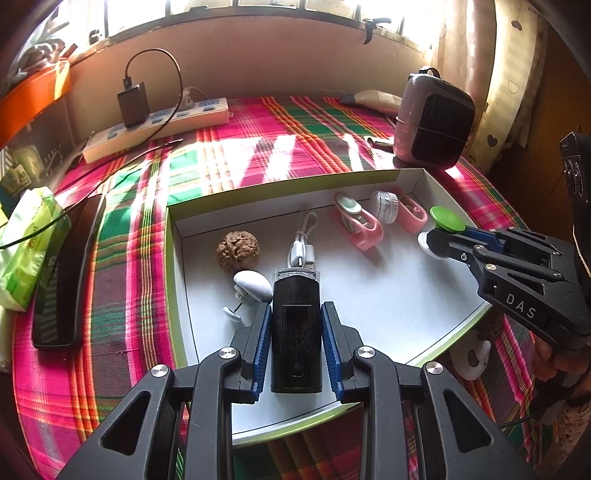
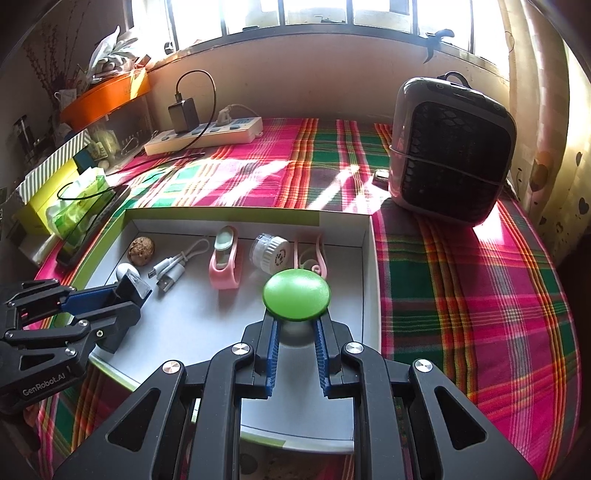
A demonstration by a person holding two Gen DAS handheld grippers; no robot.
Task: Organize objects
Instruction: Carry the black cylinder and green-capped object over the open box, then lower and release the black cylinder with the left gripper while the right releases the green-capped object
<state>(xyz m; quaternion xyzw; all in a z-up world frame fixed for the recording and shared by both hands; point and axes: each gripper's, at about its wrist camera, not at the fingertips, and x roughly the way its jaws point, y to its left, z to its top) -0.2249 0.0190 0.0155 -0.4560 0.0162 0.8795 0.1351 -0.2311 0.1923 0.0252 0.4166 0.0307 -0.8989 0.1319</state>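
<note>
Left claw [image 1: 295, 328] pinching black device [image 1: 295, 332] | right claw [image 2: 296, 328] pinching green knob [image 2: 296, 293] | plaid cloth [image 2: 461, 295] | sunlit window [image 2: 317, 11]

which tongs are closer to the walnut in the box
Left. The left tongs, shut on a black device, sit just beside the walnut at the box's left end. The right tongs, holding a green-capped piece, are toward the opposite end.

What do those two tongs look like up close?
Both the left tongs and right tongs are black plastic frames with cut-out openings, silver round bolts and ribbed blue pads. White lettering marks their sides: "DAS" on the right, "GenRobot.AI" on the left.
</note>
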